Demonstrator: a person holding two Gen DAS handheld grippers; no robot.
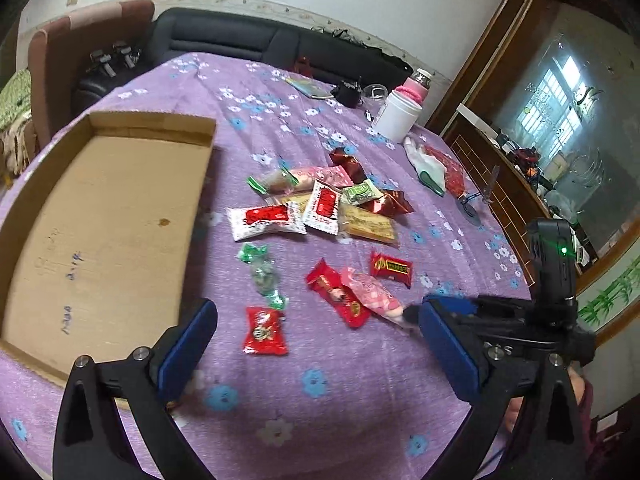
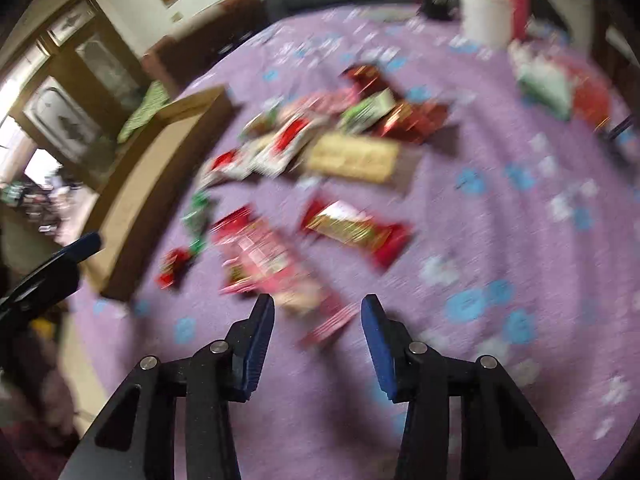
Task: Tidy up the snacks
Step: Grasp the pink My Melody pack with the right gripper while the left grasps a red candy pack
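Fingers (image 1: 188, 344) of both grippers spread wide, gripping nothing, above snack packets (image 1: 320, 204) whose print is unreadable.

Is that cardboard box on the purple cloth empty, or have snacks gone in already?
Empty. The cardboard box shows only bare brown floor with some handwriting, while the snacks all lie outside it on the cloth.

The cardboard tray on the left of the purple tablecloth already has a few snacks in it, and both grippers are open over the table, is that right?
Not quite. The cardboard tray holds no snacks; the left wrist view shows its bare floor, with all the wrapped snacks lying on the purple tablecloth beside it. The rest stands: left gripper and right gripper are both open over the table.
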